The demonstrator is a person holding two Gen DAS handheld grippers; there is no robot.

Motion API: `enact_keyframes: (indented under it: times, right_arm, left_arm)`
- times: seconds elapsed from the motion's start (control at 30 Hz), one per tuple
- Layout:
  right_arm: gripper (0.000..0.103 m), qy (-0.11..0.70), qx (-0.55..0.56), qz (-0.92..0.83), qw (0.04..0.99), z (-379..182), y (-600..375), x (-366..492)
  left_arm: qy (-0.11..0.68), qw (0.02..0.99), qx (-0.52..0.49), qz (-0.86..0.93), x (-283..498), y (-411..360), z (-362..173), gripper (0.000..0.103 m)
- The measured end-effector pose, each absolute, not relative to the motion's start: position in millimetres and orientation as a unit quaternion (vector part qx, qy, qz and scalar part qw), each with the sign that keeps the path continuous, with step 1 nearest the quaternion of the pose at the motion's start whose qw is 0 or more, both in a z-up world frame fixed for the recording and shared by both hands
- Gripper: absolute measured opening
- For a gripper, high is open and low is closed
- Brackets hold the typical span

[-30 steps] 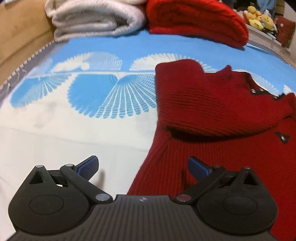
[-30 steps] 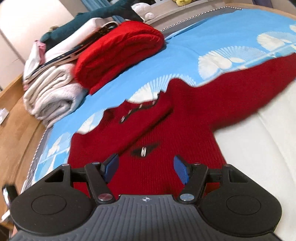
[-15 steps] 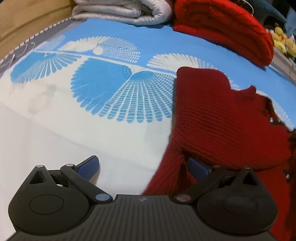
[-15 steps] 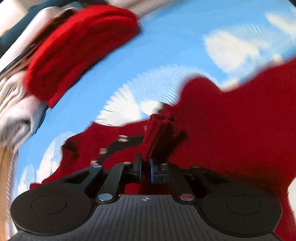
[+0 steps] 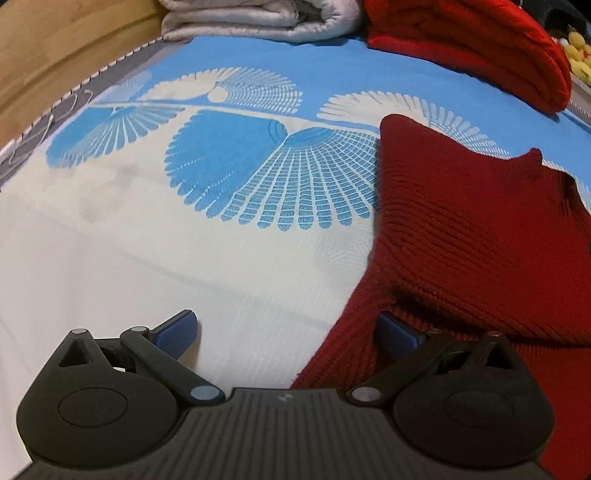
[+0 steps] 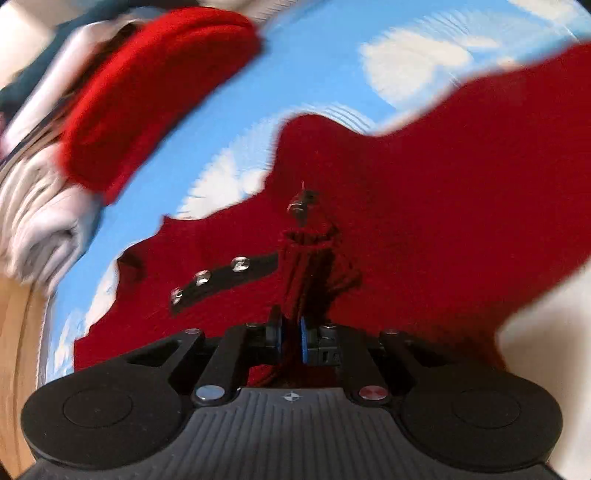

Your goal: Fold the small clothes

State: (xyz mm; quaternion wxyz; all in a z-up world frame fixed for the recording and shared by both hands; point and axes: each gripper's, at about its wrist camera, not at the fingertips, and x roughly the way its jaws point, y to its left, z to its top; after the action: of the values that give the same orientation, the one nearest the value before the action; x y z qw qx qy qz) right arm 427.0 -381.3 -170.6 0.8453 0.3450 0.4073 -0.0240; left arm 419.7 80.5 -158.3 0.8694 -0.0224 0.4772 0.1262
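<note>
A dark red knit cardigan (image 5: 472, 229) lies on the blue and white patterned bedspread (image 5: 236, 177), one sleeve folded over its body. My left gripper (image 5: 288, 332) is open at the cardigan's left edge, its right pad (image 5: 399, 334) tucked under the fold and its left pad (image 5: 177, 332) over the bare sheet. In the right wrist view my right gripper (image 6: 290, 334) is shut on a pinched ridge of the cardigan (image 6: 424, 206) near its dark button placket (image 6: 221, 280), lifting the fabric into a peak.
A folded bright red knit (image 5: 480, 44) and folded pale grey clothes (image 5: 258, 18) are stacked at the back of the bed. A wooden bed frame (image 5: 55, 55) runs along the left. Yellow plush toys (image 5: 580, 48) sit at the far right.
My right gripper closed on the cardigan's front and is pulling the fabric up. My left gripper moved closer to the cardigan's left edge, staying open.
</note>
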Motion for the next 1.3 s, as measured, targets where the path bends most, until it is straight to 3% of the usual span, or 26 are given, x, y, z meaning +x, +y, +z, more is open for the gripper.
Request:
enact_keyframes:
  times: [0.1, 0.17, 0.23, 0.33, 0.43, 0.5, 0.63, 0.67, 0.97, 1.3]
  right_arm:
    - [0.016, 0.411, 0.333, -0.01, 0.849, -167.7, -380.2, 424.7]
    - [0.027, 0.409, 0.34, -0.023, 0.846, -162.5, -388.0, 420.3]
    - [0.031, 0.363, 0.345, -0.044, 0.864, -151.6, -398.4, 410.1]
    - [0.013, 0.4, 0.236, -0.063, 0.883, -159.4, -389.3, 420.5]
    - [0.014, 0.401, 0.206, -0.07, 0.89, -148.3, -381.7, 419.7]
    - [0.015, 0.394, 0.228, -0.083, 0.887, -134.3, -386.2, 410.0]
    - [0.048, 0.341, 0.286, -0.095, 0.89, -108.5, -421.1, 373.7]
    - [0.05, 0.322, 0.3, -0.109, 0.891, -103.4, -435.6, 359.7]
    - [0.055, 0.199, 0.473, -0.269, 0.815, -138.3, -576.2, 279.3]
    - [0.063, 0.181, 0.504, -0.309, 0.786, -195.0, -632.1, 319.1]
  left_arm:
    - [0.484, 0.865, -0.034, 0.128, 422.3, 82.8, -159.2, 0.103]
    - [0.487, 0.863, -0.04, 0.129, 423.2, 83.7, -158.8, 0.103]
    - [0.487, 0.862, -0.04, 0.131, 422.9, 83.1, -158.6, 0.103]
    - [0.485, 0.864, -0.029, 0.133, 421.1, 79.1, -158.8, 0.103]
    - [0.481, 0.866, -0.022, 0.132, 419.2, 77.4, -157.2, 0.103]
    - [0.477, 0.869, -0.017, 0.13, 417.2, 77.1, -154.3, 0.103]
    - [0.463, 0.879, -0.007, 0.113, 410.6, 74.1, -144.5, 0.103]
    - [0.459, 0.882, -0.005, 0.107, 408.3, 72.9, -142.0, 0.103]
    - [0.431, 0.899, 0.034, 0.067, 387.8, 55.2, -130.2, 0.103]
    - [0.455, 0.886, 0.053, 0.069, 400.0, 42.9, -156.2, 0.103]
